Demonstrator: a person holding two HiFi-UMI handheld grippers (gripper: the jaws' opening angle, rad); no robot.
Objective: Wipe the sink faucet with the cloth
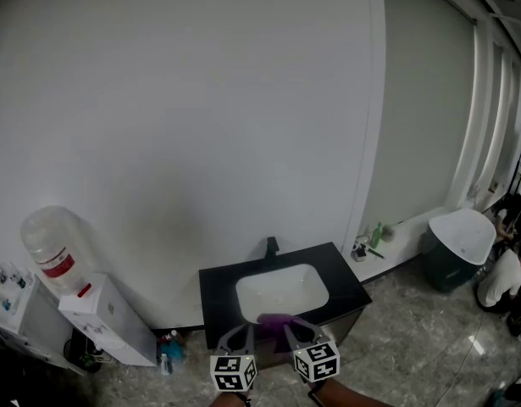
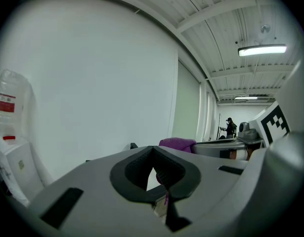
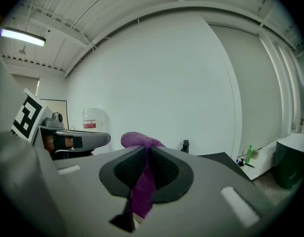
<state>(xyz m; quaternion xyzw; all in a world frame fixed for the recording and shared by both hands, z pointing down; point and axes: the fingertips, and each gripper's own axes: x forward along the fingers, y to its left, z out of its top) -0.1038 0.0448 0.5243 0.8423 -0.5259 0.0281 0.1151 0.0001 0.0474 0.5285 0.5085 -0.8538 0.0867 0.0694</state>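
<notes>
**Soft nap, matt plastic, polished stone**

The purple cloth (image 3: 141,184) looks soft and fuzzy, a napped fabric. The left gripper (image 2: 152,149) and right gripper (image 3: 146,150) are smooth matt grey plastic with dark ribbed pads (image 3: 124,172). The faucet (image 1: 271,248), at 12 o'clock of the glossy white sink (image 1: 285,293), is matt black. The floor (image 1: 412,346) is polished veined stone.

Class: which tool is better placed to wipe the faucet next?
Right. The right tool grips the bulk of the cloth; the left tool pinches only a sliver. The faucet stands ahead.
</notes>
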